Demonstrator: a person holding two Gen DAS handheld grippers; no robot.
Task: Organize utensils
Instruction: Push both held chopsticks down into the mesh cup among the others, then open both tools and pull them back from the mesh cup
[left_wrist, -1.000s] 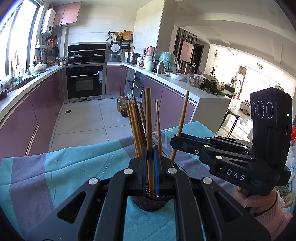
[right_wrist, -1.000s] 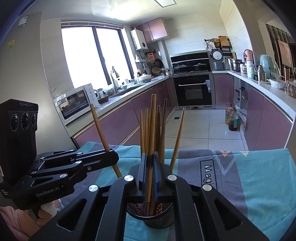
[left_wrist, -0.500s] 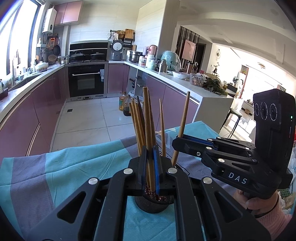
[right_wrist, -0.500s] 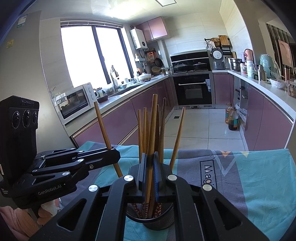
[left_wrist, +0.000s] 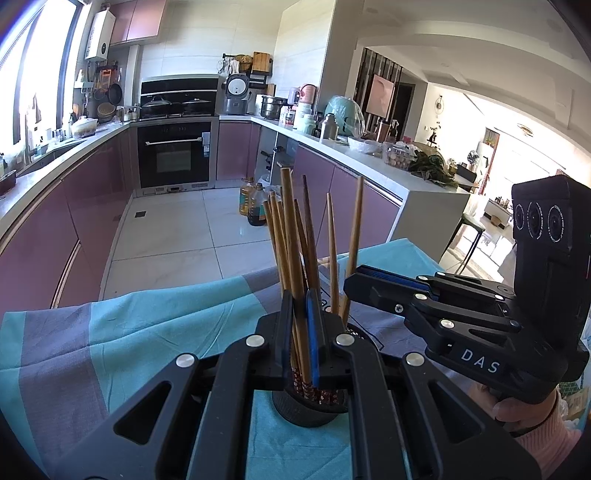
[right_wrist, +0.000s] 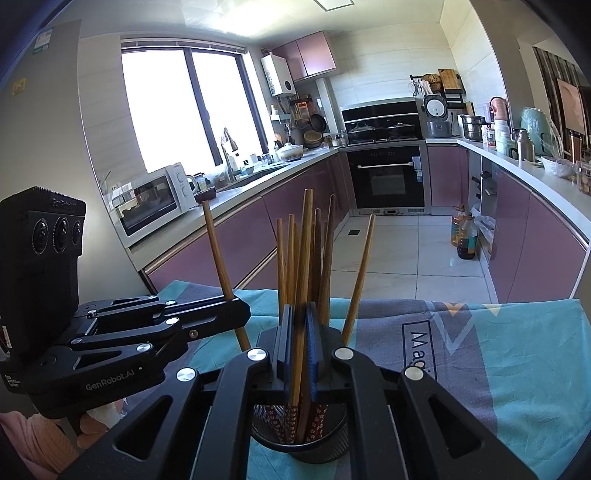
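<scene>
Now we are at the loading step: each gripper is closed on one chopstick, both poised over the holder (right_wrist: 301, 441), which stands on the cloth (right_wrist: 517, 354) already holding a bunch. Left gripper (left_wrist: 300, 332) pinches its chopstick (left_wrist: 291, 251) above the holder; right gripper (right_wrist: 298, 343) likewise grips its chopstick (right_wrist: 301, 280). Next, we judge, both need lowering into the holder before the jaws part

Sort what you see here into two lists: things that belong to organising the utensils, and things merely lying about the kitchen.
Belongs to the job: mesh holder; bundled chopsticks; left claw shut on a chopstick; right claw shut on a second chopstick.

Just lying about: oil bottles; microwave; rice cooker; oven; patterned cloth.
</scene>
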